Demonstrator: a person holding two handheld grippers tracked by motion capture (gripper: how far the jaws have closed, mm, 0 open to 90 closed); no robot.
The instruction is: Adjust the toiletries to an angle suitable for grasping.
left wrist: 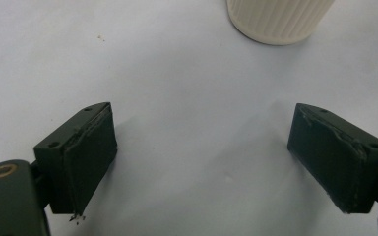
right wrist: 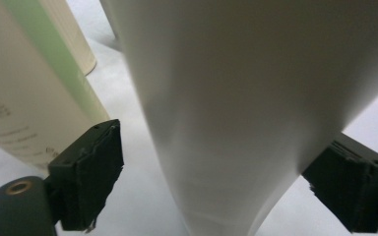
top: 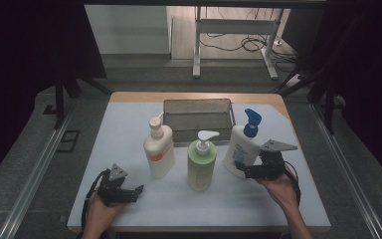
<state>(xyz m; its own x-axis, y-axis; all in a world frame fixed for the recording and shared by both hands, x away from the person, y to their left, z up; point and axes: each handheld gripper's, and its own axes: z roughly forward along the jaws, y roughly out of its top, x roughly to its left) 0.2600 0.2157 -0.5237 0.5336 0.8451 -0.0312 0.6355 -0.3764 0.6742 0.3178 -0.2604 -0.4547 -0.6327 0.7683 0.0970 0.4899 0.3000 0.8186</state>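
Three pump bottles stand in a row on the white mat (top: 129, 124): a cream bottle with an orange label (top: 159, 149), a green bottle (top: 201, 163) and a white bottle with a blue pump (top: 240, 144). My right gripper (top: 241, 170) is open at the base of the white bottle (right wrist: 256, 98), one jaw on each side of it; a gap shows at the left jaw. My left gripper (top: 135, 193) is open and empty near the front left, just above the mat, with the cream bottle's base (left wrist: 279, 19) ahead of it.
A wire mesh basket (top: 198, 102) sits at the back centre, behind the bottles. The green bottle (right wrist: 34, 93) stands close beside my right gripper's left jaw. Dark floor and rails surround the table; a desk frame (top: 234, 25) stands beyond.
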